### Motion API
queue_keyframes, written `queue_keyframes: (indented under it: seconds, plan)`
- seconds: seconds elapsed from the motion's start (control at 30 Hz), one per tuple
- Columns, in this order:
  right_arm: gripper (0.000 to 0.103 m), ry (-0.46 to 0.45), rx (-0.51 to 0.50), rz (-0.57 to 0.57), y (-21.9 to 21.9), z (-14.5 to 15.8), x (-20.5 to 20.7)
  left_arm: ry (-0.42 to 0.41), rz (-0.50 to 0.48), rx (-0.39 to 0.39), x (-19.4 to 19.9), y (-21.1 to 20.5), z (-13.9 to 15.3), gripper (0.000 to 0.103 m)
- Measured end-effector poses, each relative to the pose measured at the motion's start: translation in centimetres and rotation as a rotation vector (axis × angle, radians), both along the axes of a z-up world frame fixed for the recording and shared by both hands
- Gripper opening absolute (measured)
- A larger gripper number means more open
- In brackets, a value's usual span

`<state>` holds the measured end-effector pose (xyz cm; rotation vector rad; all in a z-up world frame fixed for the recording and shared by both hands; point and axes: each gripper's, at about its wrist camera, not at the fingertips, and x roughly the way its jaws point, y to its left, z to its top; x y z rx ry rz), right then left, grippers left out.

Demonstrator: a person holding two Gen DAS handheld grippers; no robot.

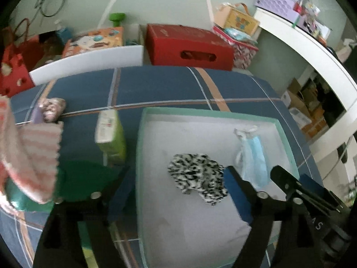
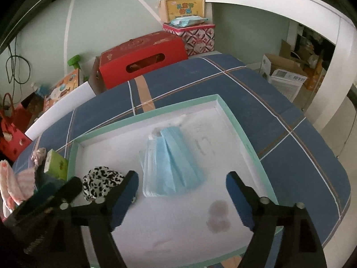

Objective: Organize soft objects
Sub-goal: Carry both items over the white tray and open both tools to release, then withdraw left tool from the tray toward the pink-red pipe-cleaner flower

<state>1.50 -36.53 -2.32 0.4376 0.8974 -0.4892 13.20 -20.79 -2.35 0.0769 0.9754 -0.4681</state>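
Observation:
A shallow tray with a mint-green rim [image 1: 142, 147] [image 2: 245, 143] lies on the blue plaid bed. A leopard-print scrunchie [image 1: 196, 178] [image 2: 100, 178] and a stack of blue face masks [image 1: 254, 156] [image 2: 169, 167] rest inside it. My left gripper [image 1: 179, 170] hangs open above the scrunchie, which sits loose between the fingers, close to the right one. My right gripper [image 2: 183, 175] is open just over the near end of the masks, pads apart from them. A pink striped cloth [image 1: 33, 156] [image 2: 13, 183] lies left of the tray.
A green tissue pack [image 1: 111, 134] [image 2: 55, 163] and a small pink patterned pouch [image 1: 52, 108] sit left of the tray. A red box [image 1: 187, 47] [image 2: 142, 60] and other cartons stand against the wall behind the bed. A white desk [image 2: 312, 11] is at right.

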Motion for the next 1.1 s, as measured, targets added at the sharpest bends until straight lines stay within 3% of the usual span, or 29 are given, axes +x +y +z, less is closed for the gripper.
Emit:
queue_keyframes:
  seconds: [0.13, 0.47, 1.1]
  plan:
    - [0.103, -0.019, 0.010, 0.006, 0.2, 0.5, -0.3, -0.013, 0.046, -0.028, 0.0, 1.9, 1.2, 0.089]
    - [0.103, 0.003, -0.022, 0.021, 1.3, 1.0, 0.0, -0.058, 0.167, -0.035, -1.2, 7.1, 3.9, 0.090]
    - [0.103, 0.011, -0.052, 0.144, 5.7, 1.5, 1.1, -0.042, 0.410, 0.007, -3.1, 17.6, 4.4, 0.090]
